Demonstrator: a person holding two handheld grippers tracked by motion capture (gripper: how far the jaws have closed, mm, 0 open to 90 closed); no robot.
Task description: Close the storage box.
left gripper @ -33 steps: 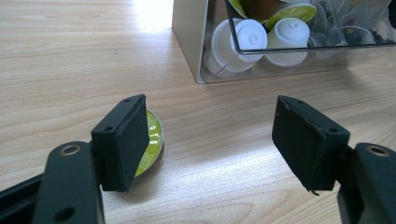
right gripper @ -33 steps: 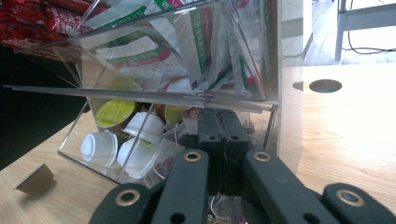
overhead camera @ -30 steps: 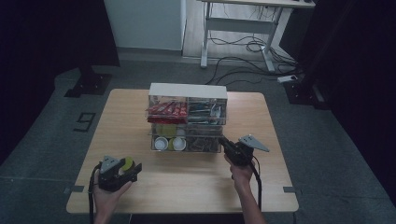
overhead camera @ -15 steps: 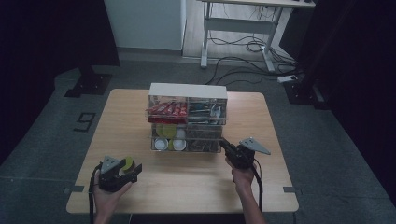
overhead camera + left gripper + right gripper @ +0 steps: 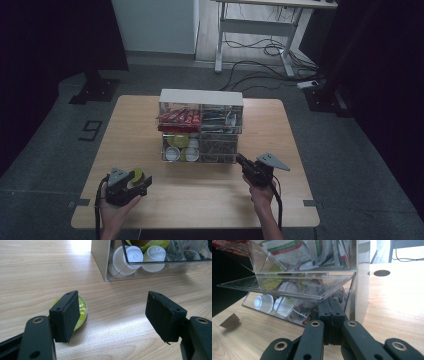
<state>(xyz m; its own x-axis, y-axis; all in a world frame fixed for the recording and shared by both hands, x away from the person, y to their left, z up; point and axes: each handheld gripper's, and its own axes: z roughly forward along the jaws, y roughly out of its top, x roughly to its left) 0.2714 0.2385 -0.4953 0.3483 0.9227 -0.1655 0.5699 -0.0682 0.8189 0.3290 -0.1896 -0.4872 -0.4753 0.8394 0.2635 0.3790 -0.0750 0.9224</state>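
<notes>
Left claw [image 5: 112, 315] open, resting on counter [image 5: 210, 195], green-lidded pod [image 5: 79, 312] against its left pad. Right claw [image 5: 332, 315] closed, empty, pressed at the clear organizer's [image 5: 200, 127] lower right drawer [image 5: 287, 287]; nothing has shifted lately, the drawer push likely in hand.

Right gripper [image 5: 242, 161] edged slightly nearer the organizer [image 5: 201, 126], nothing else shifted

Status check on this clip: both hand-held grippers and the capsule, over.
Left hand-held gripper open, green capsule on the table beside one jaw, not gripped. Right hand-held gripper shut, empty, at the clear organizer's lower drawer. Nothing in the way.
</notes>
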